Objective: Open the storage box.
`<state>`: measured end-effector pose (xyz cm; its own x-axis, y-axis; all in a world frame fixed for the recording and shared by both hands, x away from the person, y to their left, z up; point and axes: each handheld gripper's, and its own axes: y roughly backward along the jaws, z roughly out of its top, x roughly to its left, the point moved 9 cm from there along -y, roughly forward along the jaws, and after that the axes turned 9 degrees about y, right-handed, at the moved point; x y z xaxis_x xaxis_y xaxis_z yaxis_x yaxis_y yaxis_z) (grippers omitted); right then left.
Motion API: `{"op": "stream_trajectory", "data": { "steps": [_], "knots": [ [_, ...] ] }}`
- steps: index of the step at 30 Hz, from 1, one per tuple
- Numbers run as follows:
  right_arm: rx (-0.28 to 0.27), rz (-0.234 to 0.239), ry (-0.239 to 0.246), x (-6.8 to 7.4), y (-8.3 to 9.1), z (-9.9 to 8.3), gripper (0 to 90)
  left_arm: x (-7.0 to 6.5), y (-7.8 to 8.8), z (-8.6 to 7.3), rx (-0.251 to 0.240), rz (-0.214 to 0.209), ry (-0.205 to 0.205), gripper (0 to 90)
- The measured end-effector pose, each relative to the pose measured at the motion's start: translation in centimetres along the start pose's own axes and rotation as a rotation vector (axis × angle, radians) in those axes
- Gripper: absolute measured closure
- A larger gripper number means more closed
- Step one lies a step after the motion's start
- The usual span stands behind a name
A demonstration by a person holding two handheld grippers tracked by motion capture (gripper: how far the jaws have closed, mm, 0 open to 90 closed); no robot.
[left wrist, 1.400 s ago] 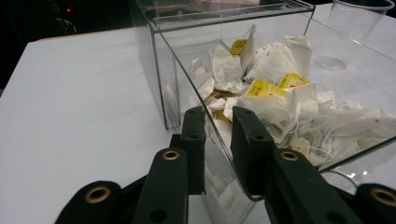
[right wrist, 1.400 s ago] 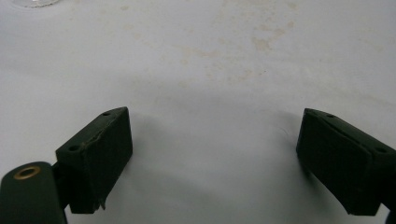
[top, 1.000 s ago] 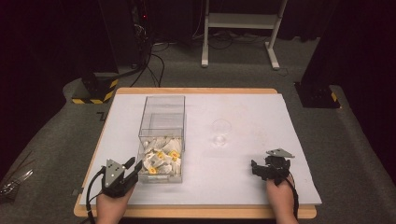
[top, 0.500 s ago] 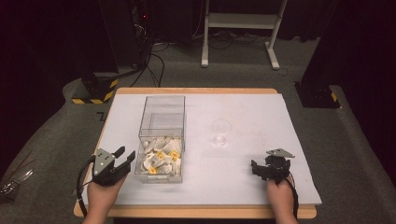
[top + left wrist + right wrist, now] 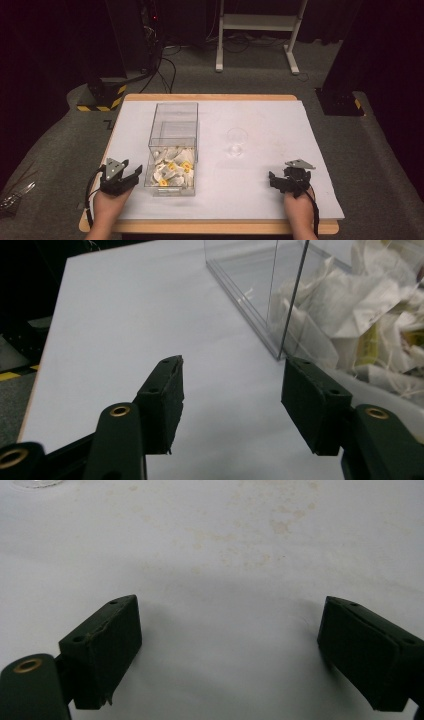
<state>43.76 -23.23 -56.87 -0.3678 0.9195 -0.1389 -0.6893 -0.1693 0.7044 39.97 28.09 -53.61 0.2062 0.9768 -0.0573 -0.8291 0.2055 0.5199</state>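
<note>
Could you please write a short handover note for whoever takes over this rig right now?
Left claw: jaws have just been opening, nothing between them, low over the white table cover, just left of the clear box.
Right claw: open, empty, near the table's front right edge.
The box's near end holds a pile of tea bags. A clear glass cup stands to its right, apparently empty.
Done: nothing visibly moved out.
Left: probably pick tea bags from the box, perhaps for the cup.

No readable text, label, brand, number or sign shows on anything here.
</note>
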Motion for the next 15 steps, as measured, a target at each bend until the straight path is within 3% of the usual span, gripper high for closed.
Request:
{"op": "stream_trajectory", "data": {
  "steps": [4, 10, 15],
  "knots": [
    [-0.011, 0.003, 0.022, 0.2, 0.1, 0.1, 14.4, 0.3, -0.6, -0.8, 0.04, 0.007, -0.006, 40.7],
    [-0.009, 0.012, 0.014, 0.2, 0.1, 0.1, 14.0, 0.7, -0.9, -1.3, 0.08, 0.01, -0.008, 38.5],
    [-0.007, 0.006, 0.02, 0.2, 0.1, 0.1, 13.7, 0.8, -1.2, -1.9, 0.122, -0.001, 0.012, 34.5]
  ]
}}
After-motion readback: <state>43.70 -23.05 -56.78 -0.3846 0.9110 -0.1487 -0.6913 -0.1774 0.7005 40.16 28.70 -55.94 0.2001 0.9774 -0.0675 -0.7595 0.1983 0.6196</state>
